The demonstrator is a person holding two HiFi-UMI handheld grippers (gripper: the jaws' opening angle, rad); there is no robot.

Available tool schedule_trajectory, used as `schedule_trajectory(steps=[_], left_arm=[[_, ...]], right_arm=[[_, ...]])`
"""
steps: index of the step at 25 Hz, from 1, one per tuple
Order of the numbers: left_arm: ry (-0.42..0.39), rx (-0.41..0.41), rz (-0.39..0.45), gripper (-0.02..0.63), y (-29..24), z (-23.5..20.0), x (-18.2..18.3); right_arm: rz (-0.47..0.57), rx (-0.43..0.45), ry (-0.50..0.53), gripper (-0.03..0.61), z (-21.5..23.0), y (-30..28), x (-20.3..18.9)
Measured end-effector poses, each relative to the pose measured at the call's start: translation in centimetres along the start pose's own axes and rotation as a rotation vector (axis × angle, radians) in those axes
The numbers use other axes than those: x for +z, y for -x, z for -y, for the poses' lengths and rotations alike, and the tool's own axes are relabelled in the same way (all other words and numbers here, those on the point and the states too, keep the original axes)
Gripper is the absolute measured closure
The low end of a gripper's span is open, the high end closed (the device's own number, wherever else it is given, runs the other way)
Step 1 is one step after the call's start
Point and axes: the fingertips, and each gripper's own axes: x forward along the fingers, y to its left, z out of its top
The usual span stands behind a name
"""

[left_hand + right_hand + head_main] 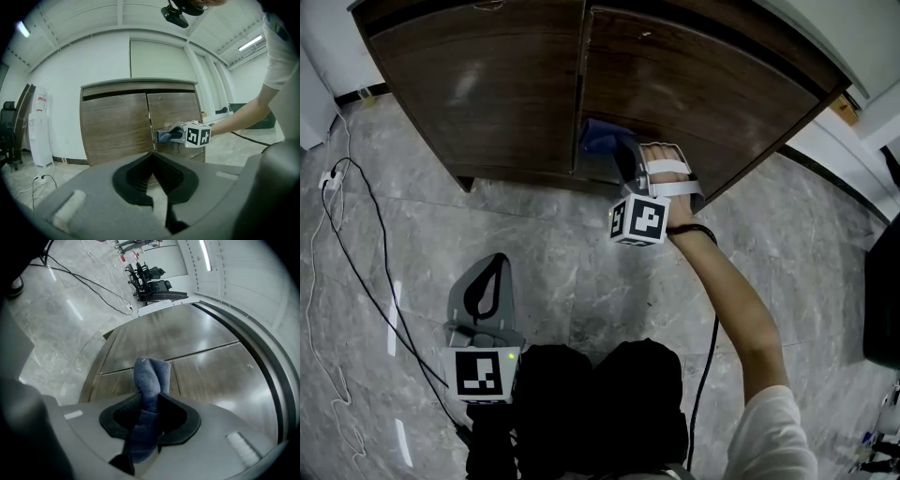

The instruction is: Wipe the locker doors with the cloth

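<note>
A dark wooden locker stands against the wall, with a left door [478, 94] and a right door [712, 94]. My right gripper [619, 161] is shut on a folded blue cloth [600, 139] and holds it against the right door's lower part, just beside the seam between the doors. In the right gripper view the cloth [151, 378] sticks up out of the jaws in front of the door [215, 376]. My left gripper [494, 261] hangs low over the floor, well back from the locker, its jaws shut on nothing. From the left gripper view, both doors [117, 122] and the cloth [164, 136] are ahead.
Grey marble floor [553, 244] runs up to the locker. Black and white cables [356, 253] trail along the left to a white plug [328, 180]. A water dispenser [40, 131] stands left of the locker. A dark object [883, 291] sits at the right edge.
</note>
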Motion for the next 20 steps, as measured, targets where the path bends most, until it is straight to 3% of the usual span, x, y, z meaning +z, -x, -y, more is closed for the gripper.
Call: schedule_trajectory(steps=[20], left_arm=[[0.011, 0.016, 0.044, 0.611, 1.6, -0.9, 2.3]], right_arm=[[0.046, -0.289, 0.019, 0.465, 21.3, 3.8, 5.8]])
